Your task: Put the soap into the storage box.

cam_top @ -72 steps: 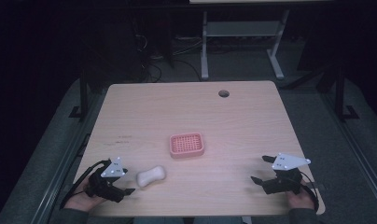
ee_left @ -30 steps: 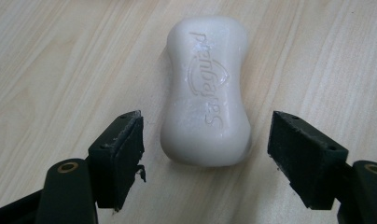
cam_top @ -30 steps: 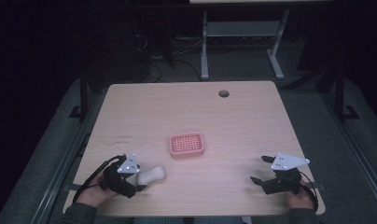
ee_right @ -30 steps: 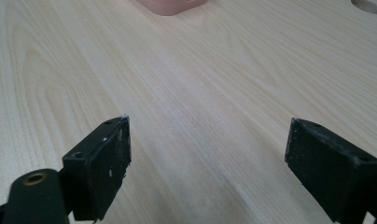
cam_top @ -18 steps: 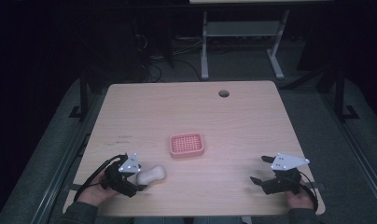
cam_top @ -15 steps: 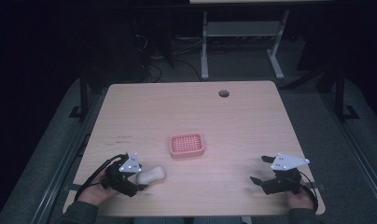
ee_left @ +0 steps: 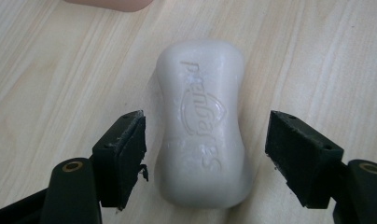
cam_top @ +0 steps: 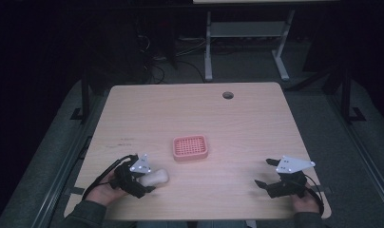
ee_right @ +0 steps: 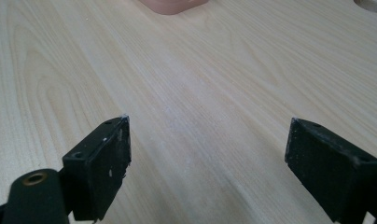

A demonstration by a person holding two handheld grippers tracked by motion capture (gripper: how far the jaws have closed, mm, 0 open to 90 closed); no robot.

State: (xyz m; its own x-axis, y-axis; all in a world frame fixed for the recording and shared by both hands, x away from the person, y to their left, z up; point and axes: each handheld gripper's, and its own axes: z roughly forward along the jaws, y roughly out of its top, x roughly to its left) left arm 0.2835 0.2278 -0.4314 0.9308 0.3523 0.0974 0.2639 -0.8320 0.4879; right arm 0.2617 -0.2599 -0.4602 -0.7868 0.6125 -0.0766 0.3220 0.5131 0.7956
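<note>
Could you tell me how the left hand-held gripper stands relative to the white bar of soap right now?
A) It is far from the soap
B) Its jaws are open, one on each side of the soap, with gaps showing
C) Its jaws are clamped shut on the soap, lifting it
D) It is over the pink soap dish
B: in the left gripper view the left hand-held gripper has its jaws spread to either side of the soap, which lies flat on the table with gaps on both sides.

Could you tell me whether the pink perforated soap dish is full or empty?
Empty: the pink perforated soap dish holds nothing, and the white soap bar lies on the wooden table between the left gripper fingers.
</note>
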